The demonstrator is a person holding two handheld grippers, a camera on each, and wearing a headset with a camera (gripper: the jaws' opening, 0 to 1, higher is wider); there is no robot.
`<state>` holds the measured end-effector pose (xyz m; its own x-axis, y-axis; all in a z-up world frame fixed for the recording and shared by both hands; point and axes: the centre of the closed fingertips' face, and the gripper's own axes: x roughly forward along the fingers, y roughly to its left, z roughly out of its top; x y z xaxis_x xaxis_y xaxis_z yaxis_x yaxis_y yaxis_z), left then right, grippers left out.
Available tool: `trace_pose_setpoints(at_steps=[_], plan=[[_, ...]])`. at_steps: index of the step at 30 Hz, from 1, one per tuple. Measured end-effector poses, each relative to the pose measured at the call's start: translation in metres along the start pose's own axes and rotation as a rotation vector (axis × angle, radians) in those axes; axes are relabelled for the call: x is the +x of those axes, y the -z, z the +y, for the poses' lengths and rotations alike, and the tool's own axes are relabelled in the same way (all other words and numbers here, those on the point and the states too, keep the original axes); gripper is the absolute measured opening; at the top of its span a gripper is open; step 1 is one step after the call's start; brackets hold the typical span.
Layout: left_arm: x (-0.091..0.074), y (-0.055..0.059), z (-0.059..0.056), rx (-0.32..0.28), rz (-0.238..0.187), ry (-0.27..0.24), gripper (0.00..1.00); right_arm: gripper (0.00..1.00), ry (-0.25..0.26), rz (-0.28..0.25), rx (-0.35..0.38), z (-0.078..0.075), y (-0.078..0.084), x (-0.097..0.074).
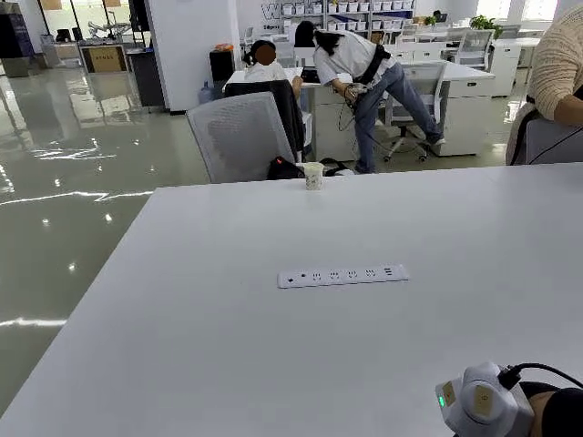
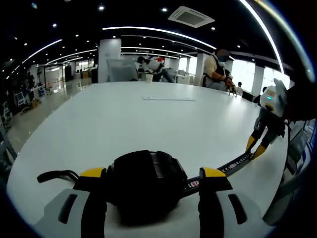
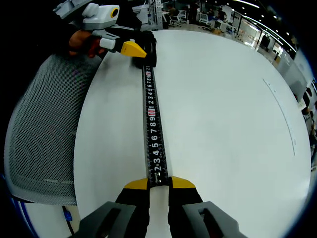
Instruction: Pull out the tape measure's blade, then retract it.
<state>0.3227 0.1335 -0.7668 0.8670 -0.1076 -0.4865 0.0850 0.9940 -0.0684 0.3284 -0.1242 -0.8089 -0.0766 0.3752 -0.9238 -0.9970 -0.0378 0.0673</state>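
The black tape measure case [image 2: 143, 181] sits on the white table [image 2: 148, 119], and my left gripper [image 2: 153, 173] is shut on it between its yellow-tipped fingers [image 2: 94, 172]. The blade [image 2: 233, 163] runs out to the right to my right gripper [image 2: 253, 148]. In the right gripper view my right gripper [image 3: 157, 183] is shut on the blade's end. The blade [image 3: 151, 114] lies flat across the table, pulled out well past the 12 mark, and reaches the case [image 3: 148, 49] in my left gripper [image 3: 132, 48]. A gripper's white housing [image 1: 483, 401] shows at the bottom right of the head view.
A power strip [image 1: 342, 275] is set in the middle of the table, and a paper cup [image 1: 313, 175] stands at its far edge. A grey chair [image 1: 241, 137] stands beyond. A mesh chair [image 3: 44, 124] is beside the table's near edge. People work at desks behind.
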Motion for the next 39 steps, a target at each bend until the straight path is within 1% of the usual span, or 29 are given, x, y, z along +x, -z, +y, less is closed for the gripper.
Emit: trace_pose_setpoints(at_steps=[2,3,5,6,7,9,11,12,14,20,22,25,26,27,32,36,39], plan=[[0.0003,0.0006,0.0021,0.001,0.003,-0.008,0.69,0.1,0.009,-0.002,-0.004,-0.0004,0.0008,0.001],[0.0006,0.0012,0.0031,-0.001,0.006,-0.014,0.68,0.1,0.016,-0.01,0.012,-0.0004,0.0007,0.0011],[0.0011,0.0025,0.0033,-0.006,0.012,-0.015,0.67,0.1,0.018,-0.017,0.021,-0.001,0.0009,0.0013],[0.0009,0.0029,0.005,-0.004,0.017,-0.023,0.66,0.1,0.02,-0.016,0.004,-0.0004,0.0009,0.0014],[0.0009,0.0025,0.0061,-0.01,0.016,-0.027,0.65,0.1,0.021,-0.01,-0.007,0.0001,0.0008,0.0014],[0.0017,0.0025,0.0084,-0.037,0.022,-0.034,0.63,0.1,0.018,0.009,-0.007,-0.0004,0.0,0.0023],[0.0018,0.0033,0.0096,-0.038,0.033,-0.042,0.62,0.1,0.016,0.025,-0.009,-0.0003,-0.0003,0.0025],[0.0024,0.0033,0.009,-0.038,0.034,-0.039,0.62,0.1,0.015,0.03,-0.009,-0.0004,-0.0003,0.0025],[0.0027,0.0043,0.0097,-0.042,0.043,-0.042,0.62,0.1,0.011,0.041,0.003,-0.0012,-0.0001,0.0025],[0.0033,0.0055,0.0092,-0.033,0.06,-0.013,0.61,0.1,0.005,0.061,0.01,-0.0004,0.0008,0.0025],[0.0036,0.0062,0.0088,-0.026,0.066,-0.01,0.6,0.1,0.001,0.063,0.012,-0.0007,0.0015,0.0027],[0.0041,0.0068,0.0085,-0.016,0.088,-0.01,0.6,0.1,-0.004,0.066,0.008,-0.0011,0.002,0.0028],[0.0046,0.007,0.0088,-0.001,0.095,-0.011,0.59,0.1,-0.004,0.063,0.015,-0.0013,0.001,0.0031],[0.0043,0.0078,0.0087,-0.006,0.098,-0.011,0.59,0.1,-0.005,0.065,0.022,-0.0012,0.0009,0.0026],[0.0041,0.0079,0.0086,-0.005,0.093,-0.008,0.59,0.1,-0.01,0.084,0.001,-0.0004,0.0001,0.0035],[0.0042,0.0073,0.0086,-0.004,0.085,-0.003,0.6,0.1,-0.005,0.092,0.005,-0.0008,-0.0007,0.0037],[0.0056,0.0075,0.009,-0.002,0.099,0.01,0.59,0.11,-0.004,0.084,0.016,-0.0012,-0.0011,0.0041]])
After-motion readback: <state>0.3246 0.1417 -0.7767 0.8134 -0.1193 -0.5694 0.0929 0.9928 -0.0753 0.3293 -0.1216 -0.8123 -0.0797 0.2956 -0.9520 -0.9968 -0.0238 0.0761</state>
